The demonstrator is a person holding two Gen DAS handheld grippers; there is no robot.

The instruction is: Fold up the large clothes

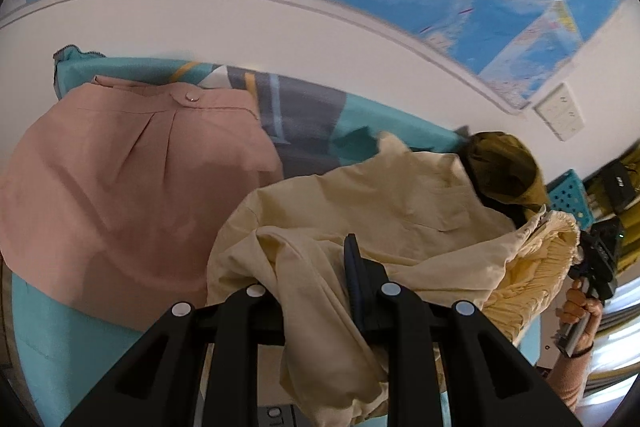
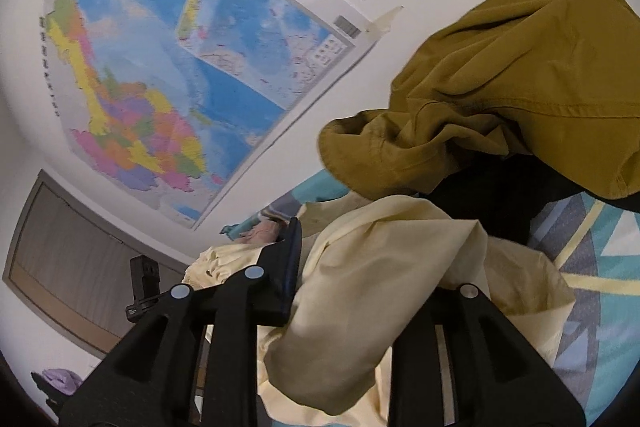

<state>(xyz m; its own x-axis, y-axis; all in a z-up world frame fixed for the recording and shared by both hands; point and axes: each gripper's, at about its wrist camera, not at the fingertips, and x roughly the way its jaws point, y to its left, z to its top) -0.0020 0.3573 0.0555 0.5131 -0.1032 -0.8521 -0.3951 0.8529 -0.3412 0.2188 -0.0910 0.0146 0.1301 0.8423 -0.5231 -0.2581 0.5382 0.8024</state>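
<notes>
I take the pink garment [image 1: 132, 183] as my landmark: it lies spread flat on the teal bedspread [image 1: 48, 339] by the wall, and looks already laid out or partly folded. Just to its right the cream garment [image 1: 384, 203] is bunched and creased, so I judge its folding has hardly begun. My left gripper [image 1: 316, 283] is narrowed onto a hanging fold of that cream cloth, which drapes down between the fingers. My right gripper [image 2: 360, 267], farther right from the pink piece, has cream cloth heaped between its jaws, but I cannot tell whether the pads press on it. Beyond the cream garment, farthest from the pink one, an olive garment [image 2: 500, 87] sits crumpled and unfolded.
</notes>
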